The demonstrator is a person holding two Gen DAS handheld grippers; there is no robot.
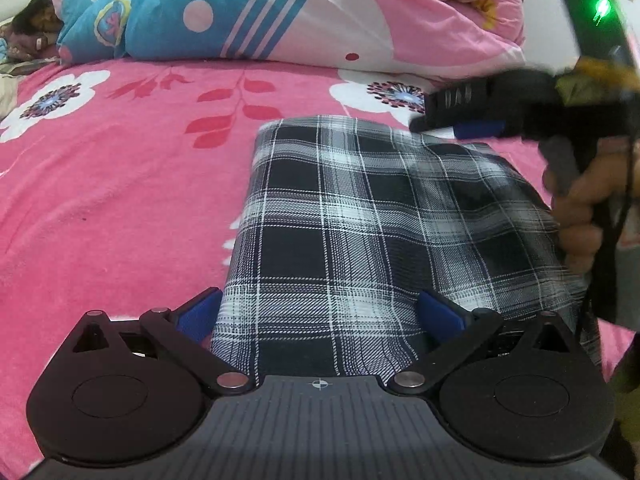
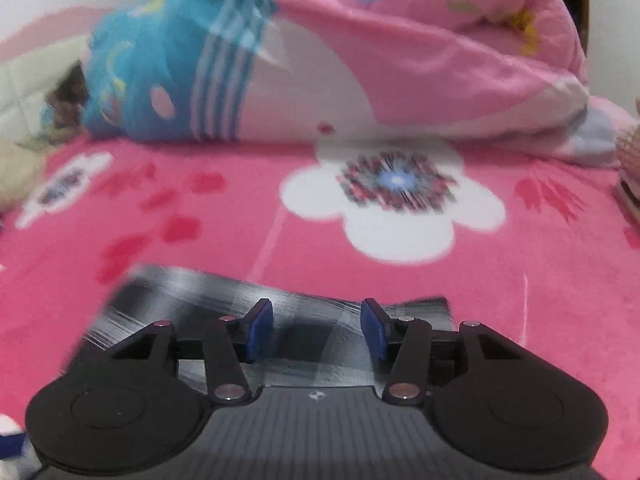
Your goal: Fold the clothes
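While the folded black-and-white plaid cloth (image 1: 360, 240) lies lengthwise away from the camera on the pink floral bedsheet (image 1: 120, 200), the left gripper (image 1: 320, 316) straddles it wide open and the right gripper (image 2: 316, 330) hangs half-open, gripping nothing

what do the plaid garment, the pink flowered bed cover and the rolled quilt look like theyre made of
Plaid garment: thin woven cloth, probably cotton, matte; fine weave lines show and it lies flat with soft creases.
Pink flowered bed cover: plush, fleece-like; the surface looks fuzzy with a slight sheen.
Rolled quilt: printed smooth fabric over padding, judging by its puffy, rounded folds.
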